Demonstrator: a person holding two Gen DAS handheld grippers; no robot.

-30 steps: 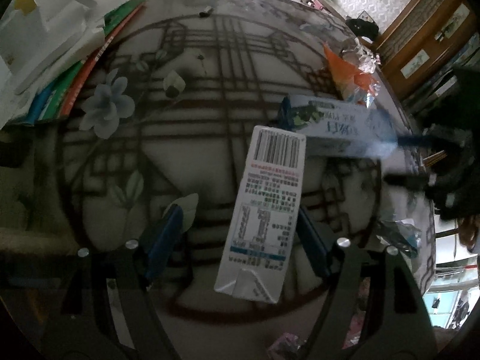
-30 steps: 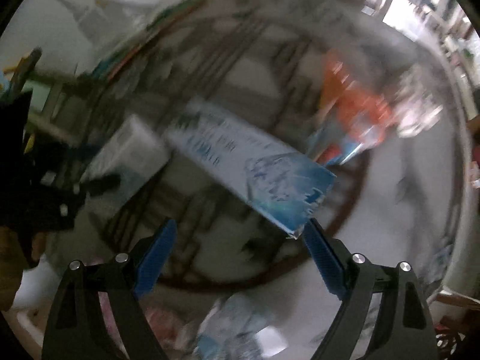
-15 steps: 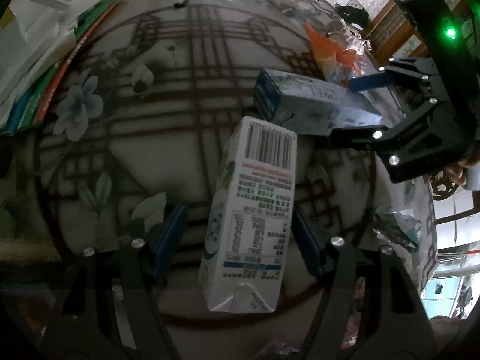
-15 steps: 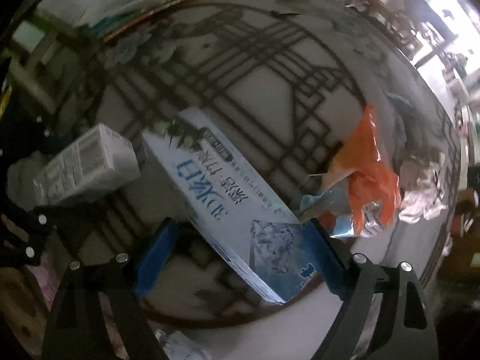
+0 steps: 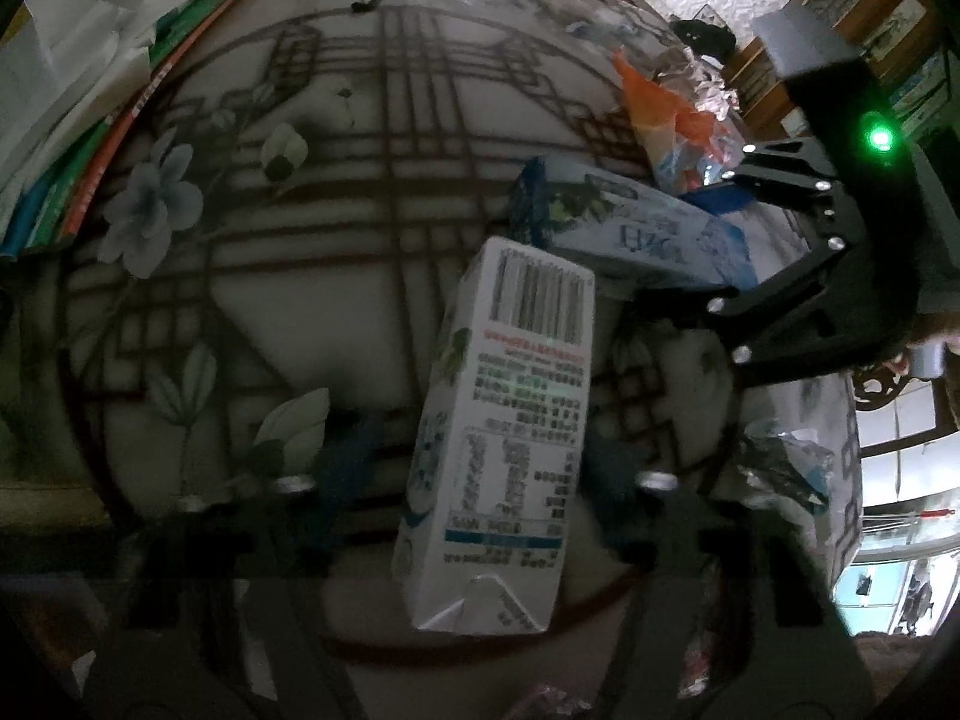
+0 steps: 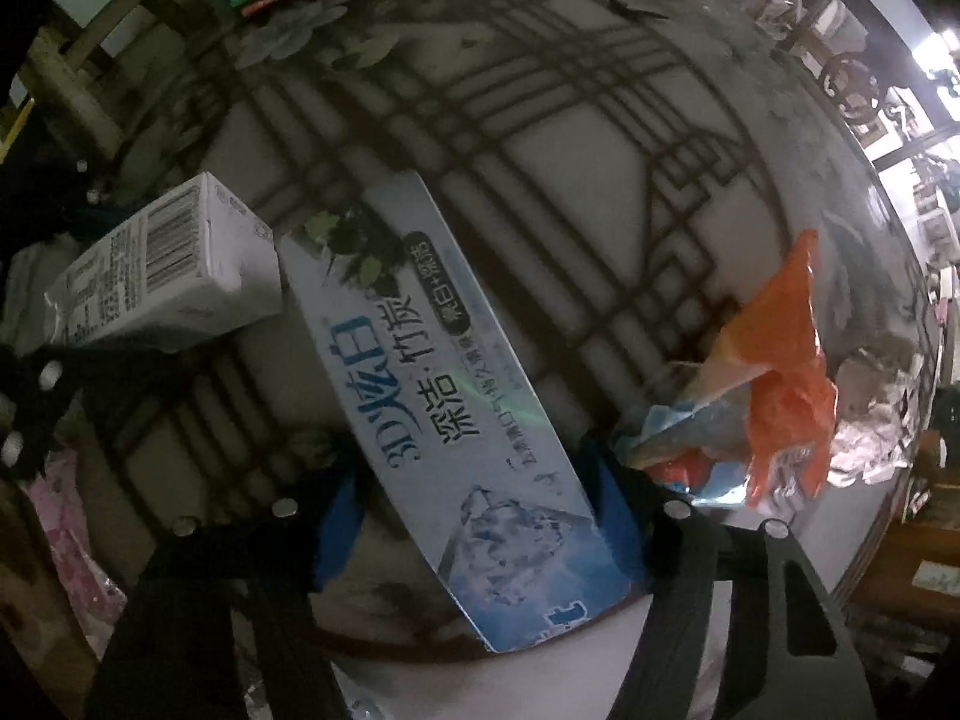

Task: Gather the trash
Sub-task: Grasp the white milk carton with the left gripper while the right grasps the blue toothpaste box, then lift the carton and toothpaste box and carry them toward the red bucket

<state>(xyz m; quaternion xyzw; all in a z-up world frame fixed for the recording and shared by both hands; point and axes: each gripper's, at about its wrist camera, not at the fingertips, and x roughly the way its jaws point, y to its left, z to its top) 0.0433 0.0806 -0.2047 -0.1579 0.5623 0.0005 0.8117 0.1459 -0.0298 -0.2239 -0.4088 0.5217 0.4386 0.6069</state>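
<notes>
A white drink carton with a barcode lies on the patterned round table. My left gripper straddles its lower half. Its blurred blue fingers are closing, and a gap still shows on the left side. A blue-and-white toothpaste box lies slantwise beside the carton. My right gripper points down over the box's near end with its jaws closing. The right pad is at the box's edge and the left pad stands just off it. The left wrist view shows that right gripper around the box.
An orange snack wrapper and crumpled foil lie just right of the toothpaste box. Books and papers are stacked along the table's left edge. A crumpled wrapper sits near the right rim.
My right gripper has swung in, rolled and come down over the toothpaste box. Both pairs of jaws have narrowed towards their boxes. The carton and the box have stayed on the table.
</notes>
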